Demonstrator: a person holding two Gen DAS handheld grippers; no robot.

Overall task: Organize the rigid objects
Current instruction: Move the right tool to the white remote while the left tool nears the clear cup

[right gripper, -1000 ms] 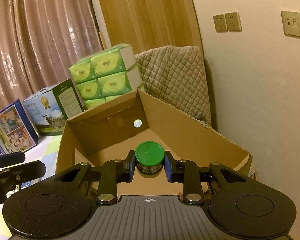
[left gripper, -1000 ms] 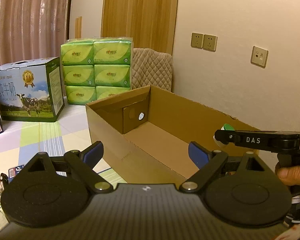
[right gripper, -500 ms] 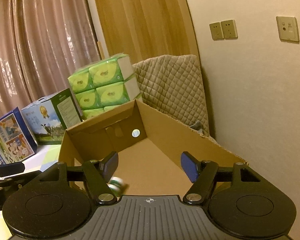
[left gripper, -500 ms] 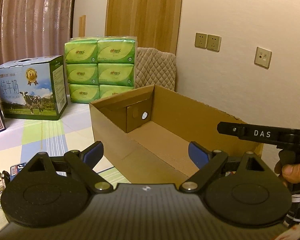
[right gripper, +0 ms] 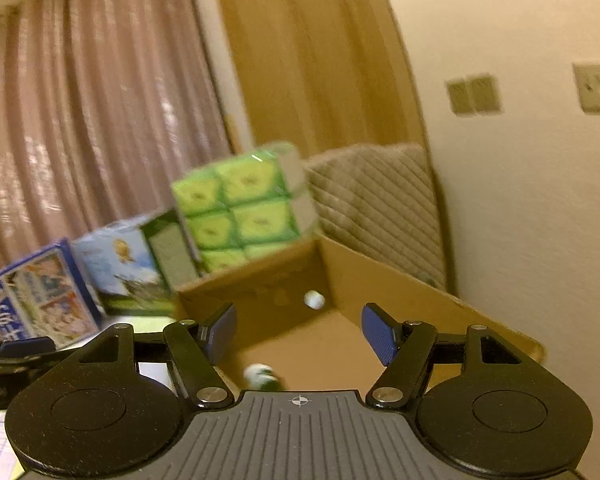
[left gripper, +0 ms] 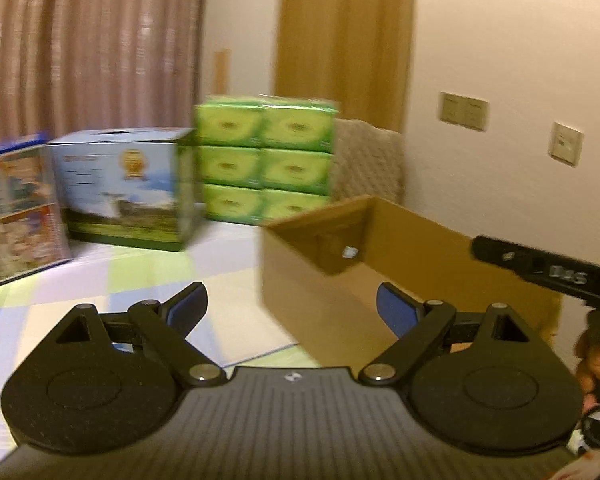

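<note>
Right tongs [right gripper: 298,330] agape and empty, green-lidded jar [right gripper: 262,376] below them in cardboard box [right gripper: 400,292], left tongs [left gripper: 292,308] wide, empty

A home room: curtains [right gripper: 80,140], tissue packs [left gripper: 266,164], floor mat [left gripper: 148,276].

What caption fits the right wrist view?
Open right claw above the cardboard box, small green-and-white jar lying inside.

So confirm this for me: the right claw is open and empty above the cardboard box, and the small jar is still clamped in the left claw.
Wrong on the jar. The left claw is open and holds nothing, as the left wrist view shows. In the right wrist view the small jar, blurred, lies on the floor of the cardboard box, below the right claw, which is open and empty as you said.
</note>
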